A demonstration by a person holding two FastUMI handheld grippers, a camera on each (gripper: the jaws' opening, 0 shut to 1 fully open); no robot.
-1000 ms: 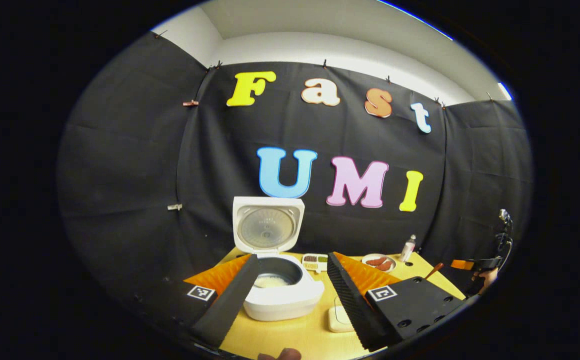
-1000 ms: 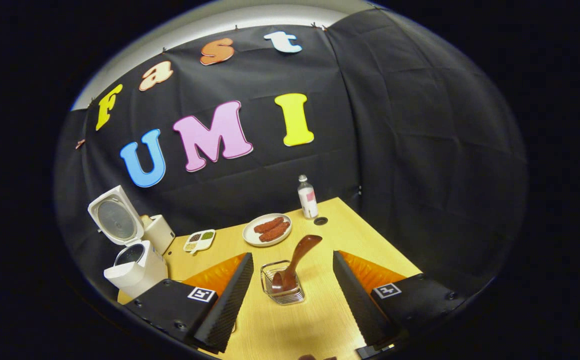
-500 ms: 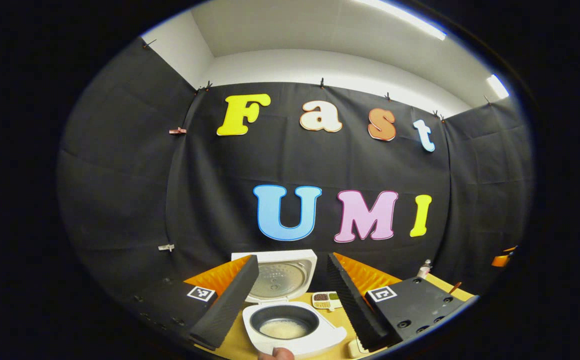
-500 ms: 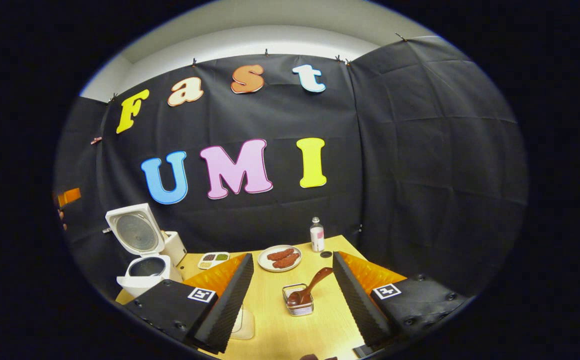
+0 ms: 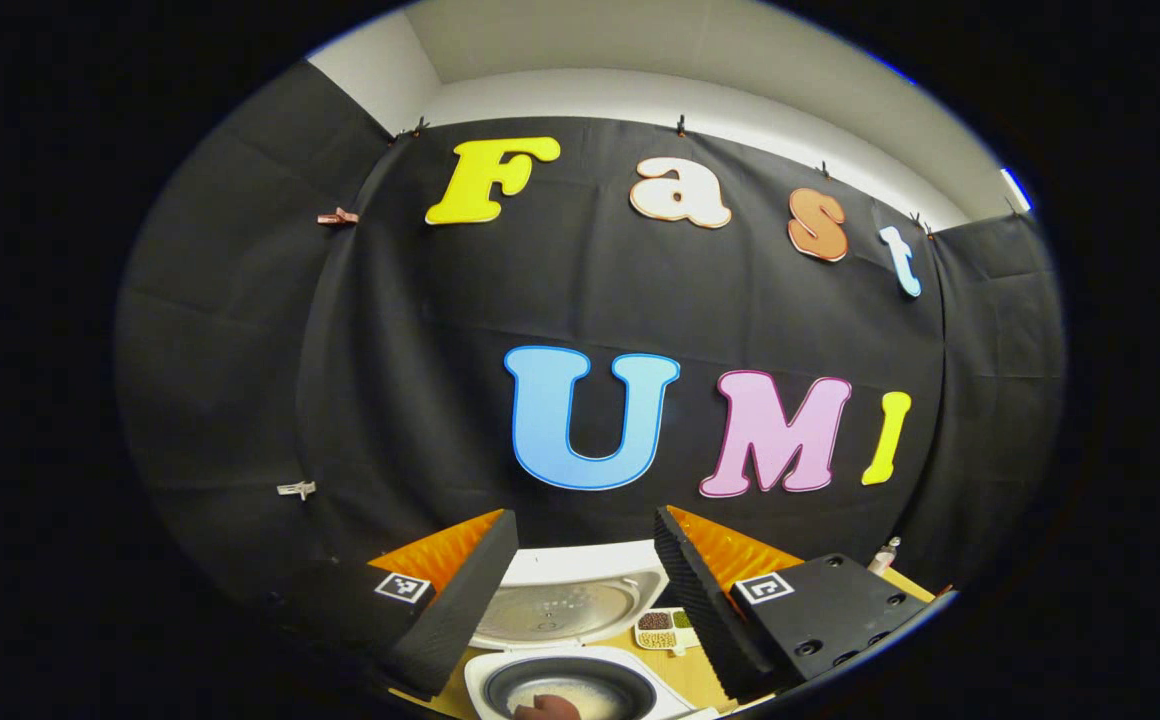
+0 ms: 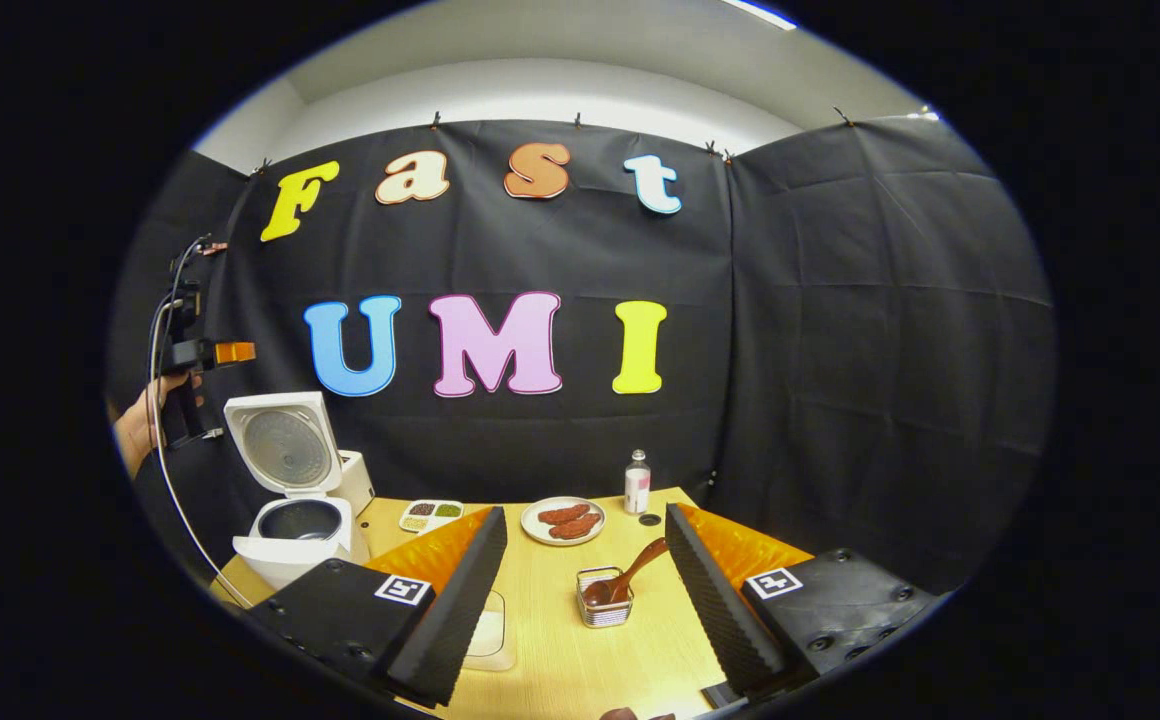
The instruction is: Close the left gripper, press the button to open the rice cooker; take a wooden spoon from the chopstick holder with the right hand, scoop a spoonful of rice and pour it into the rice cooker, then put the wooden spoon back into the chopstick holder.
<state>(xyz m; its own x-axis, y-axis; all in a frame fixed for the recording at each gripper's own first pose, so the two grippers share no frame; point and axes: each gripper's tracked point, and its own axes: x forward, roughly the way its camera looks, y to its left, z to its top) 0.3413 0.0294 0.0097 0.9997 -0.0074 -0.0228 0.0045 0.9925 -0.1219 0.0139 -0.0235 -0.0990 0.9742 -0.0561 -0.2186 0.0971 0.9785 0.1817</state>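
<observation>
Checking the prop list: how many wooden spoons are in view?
1: the wooden spoon leans in the chopstick holder on the table, ahead of the right gripper. Others may be hidden.

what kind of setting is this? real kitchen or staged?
Looks staged: a recording booth set up as a kitchen counter, not a real kitchen. Black cloth walls surround one wooden table holding an open rice cooker, a plate of food and a wooden spoon.

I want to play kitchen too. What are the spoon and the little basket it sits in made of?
The spoon looks like dark brown wood with a smooth, slightly shiny finish. Its holder looks like thin metal wire, silvery and see-through between the bars, though clear plastic cannot be ruled out from here.
</observation>
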